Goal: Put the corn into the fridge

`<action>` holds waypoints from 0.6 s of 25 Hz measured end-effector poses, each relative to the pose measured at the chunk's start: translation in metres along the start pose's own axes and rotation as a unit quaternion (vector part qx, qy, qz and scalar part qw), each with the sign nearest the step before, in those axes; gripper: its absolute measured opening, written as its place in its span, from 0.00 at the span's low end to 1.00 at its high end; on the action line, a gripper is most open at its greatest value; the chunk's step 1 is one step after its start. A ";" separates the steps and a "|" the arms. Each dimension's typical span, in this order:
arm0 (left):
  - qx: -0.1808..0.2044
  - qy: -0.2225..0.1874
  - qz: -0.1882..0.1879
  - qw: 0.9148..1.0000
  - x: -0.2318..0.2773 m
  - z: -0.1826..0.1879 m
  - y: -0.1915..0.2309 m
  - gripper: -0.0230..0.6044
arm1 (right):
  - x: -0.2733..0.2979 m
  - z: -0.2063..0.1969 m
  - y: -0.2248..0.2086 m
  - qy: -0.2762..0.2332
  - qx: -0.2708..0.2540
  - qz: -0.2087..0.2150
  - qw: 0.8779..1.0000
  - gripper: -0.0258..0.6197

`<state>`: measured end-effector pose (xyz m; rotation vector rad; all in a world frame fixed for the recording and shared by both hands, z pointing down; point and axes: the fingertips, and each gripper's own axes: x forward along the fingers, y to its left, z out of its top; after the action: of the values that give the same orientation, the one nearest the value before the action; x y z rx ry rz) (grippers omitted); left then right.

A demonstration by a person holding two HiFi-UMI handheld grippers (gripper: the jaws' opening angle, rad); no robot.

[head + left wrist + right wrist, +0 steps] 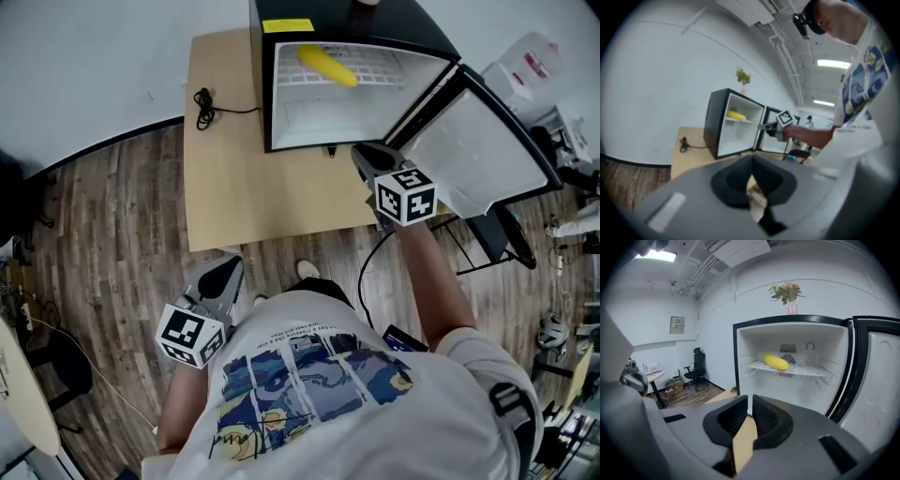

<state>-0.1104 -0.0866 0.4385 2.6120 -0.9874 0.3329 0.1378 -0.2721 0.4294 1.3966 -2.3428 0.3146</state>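
Corn (pixel 327 65) lies on the white wire shelf (pixel 811 371) inside the open fridge (pixel 265 94), toward the shelf's left side, with nothing touching it. Your right claw (pixel 364 157) hangs in front of the fridge opening, near its lower right corner where the door (pixel 483 150) swings out. The right gripper view shows its jaws drawn together to a thin slit, with nothing between them. Your left claw (pixel 223 277) sits low beside your hip over the wooden floor (pixel 112 234), well apart from the fridge, and its jaws are likewise closed on nothing.

From above, the head view gives you the layout. The fridge stands at the far end of the pale surface (pixel 244 187), and a black cable (pixel 203 108) lies coiled on the surface to its left.

The right gripper view looks nearly level into the cabinet instead — you get the vent grille (pixel 788 348) on the back wall just behind the corn, a vase of flowers (pixel 790 298) on the fridge's top, and an office chair (pixel 696 364) off to the left.

The left gripper view takes the fridge from the side, so it alone shows your right arm stretched toward the opening with its marker cube (pixel 785 117) — and the corn as a yellow spot on the shelf behind it.
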 end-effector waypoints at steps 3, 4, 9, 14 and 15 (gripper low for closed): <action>0.002 0.000 -0.011 1.000 -0.004 -0.003 -0.002 0.05 | -0.015 -0.011 0.028 0.002 0.005 0.009 1.000 0.08; 0.002 0.000 -0.014 1.000 -0.005 -0.005 -0.003 0.05 | -0.020 -0.014 0.037 0.001 0.005 0.011 1.000 0.08; 0.003 -0.001 -0.030 1.000 -0.014 -0.012 -0.006 0.05 | -0.041 -0.028 0.086 -0.004 0.001 0.028 1.000 0.07; 0.001 0.004 -0.046 0.999 -0.024 -0.023 -0.011 0.05 | -0.060 -0.043 0.123 -0.005 -0.002 0.037 0.999 0.06; 0.001 0.005 -0.049 0.999 -0.025 -0.026 -0.012 0.05 | -0.062 -0.046 0.129 -0.004 -0.002 0.038 0.999 0.06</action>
<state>-0.1232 -0.0534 0.4513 2.6473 -0.8516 0.3239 0.0609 -0.1437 0.4442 1.3107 -2.4064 0.3273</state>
